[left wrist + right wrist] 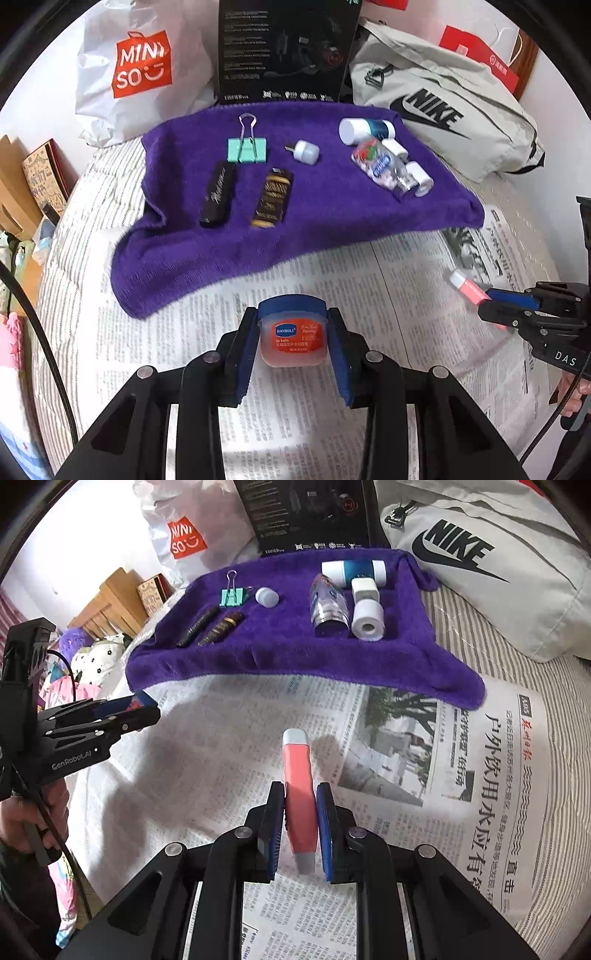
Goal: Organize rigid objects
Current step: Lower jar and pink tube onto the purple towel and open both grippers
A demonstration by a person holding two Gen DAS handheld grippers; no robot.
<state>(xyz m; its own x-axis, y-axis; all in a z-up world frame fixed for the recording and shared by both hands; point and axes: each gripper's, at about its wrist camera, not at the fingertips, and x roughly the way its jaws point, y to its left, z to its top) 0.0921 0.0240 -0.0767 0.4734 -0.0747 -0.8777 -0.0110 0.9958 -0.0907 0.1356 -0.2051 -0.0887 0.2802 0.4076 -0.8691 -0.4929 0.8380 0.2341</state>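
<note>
- Left wrist view shows your left gripper [293,341] pinching a small lip balm jar [293,334] by its sides, blue lid away from you, above the newspaper [332,273].
- Right wrist view shows your right gripper [300,829] pressed onto a slim pink tube [298,794], pale cap pointing toward the purple towel [280,642]. It also sits over the newspaper, short of the towel.
- Done so far, judging by the layout: the towel already carries two loose groups.
  - To its left lie a green binder clip [246,149], a black stick [218,194] and a brown-and-gold wrapped bar [272,197]; a small white cap-shaped piece [306,151] rests near the middle.
  - To its right a blue-and-white bottle [364,130], a clear bottle with coloured contents [380,166] and a white roll-like piece [367,618] are clustered, touching or nearly so.
- Left to do: both items you hold are still off the towel. No other loose item shows on the newspaper, so these look like the last two.
- Bare purple cloth shows at the towel's front edge, giving you room to set down both.
</note>
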